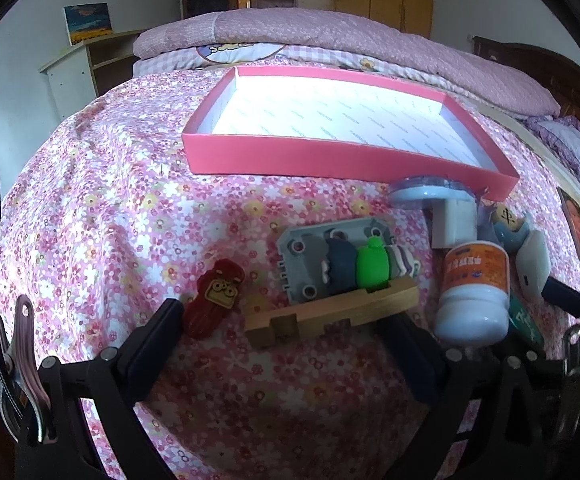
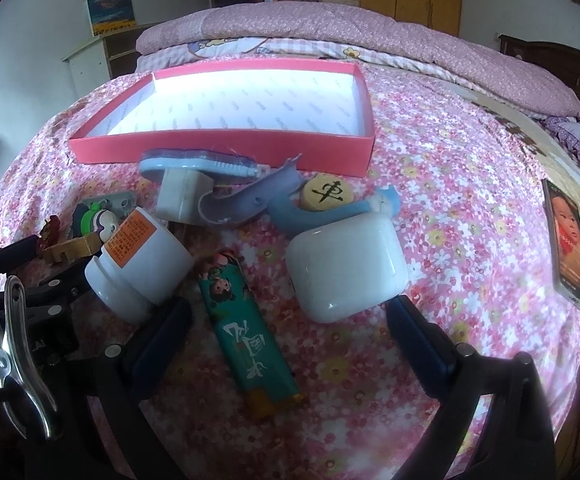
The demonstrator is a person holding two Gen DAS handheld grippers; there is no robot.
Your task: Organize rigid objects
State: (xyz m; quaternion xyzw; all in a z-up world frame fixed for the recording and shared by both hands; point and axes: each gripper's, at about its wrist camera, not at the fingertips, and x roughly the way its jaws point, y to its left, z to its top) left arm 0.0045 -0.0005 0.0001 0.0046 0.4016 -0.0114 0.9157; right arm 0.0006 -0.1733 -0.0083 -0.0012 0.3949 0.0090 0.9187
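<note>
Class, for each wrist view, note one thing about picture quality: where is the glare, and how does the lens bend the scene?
Left wrist view: the white floor of the pink tray is washed out by glare at its near left, and the bed bulges into a dome with dark vignetted corners. Right wrist view: the tray floor is blown out again, the white case shows a soft sheen, and the edges curve strongly.

You could read one clear character, 車, in black on the round wooden chess piece (image 2: pixel 327 192) at the frame's centre. The green lighter (image 2: pixel 246 336) at lower centre bore white brush characters you couldn't make out. The white bottle (image 2: pixel 142 260) at left carried an orange label with print too small to read.
</note>
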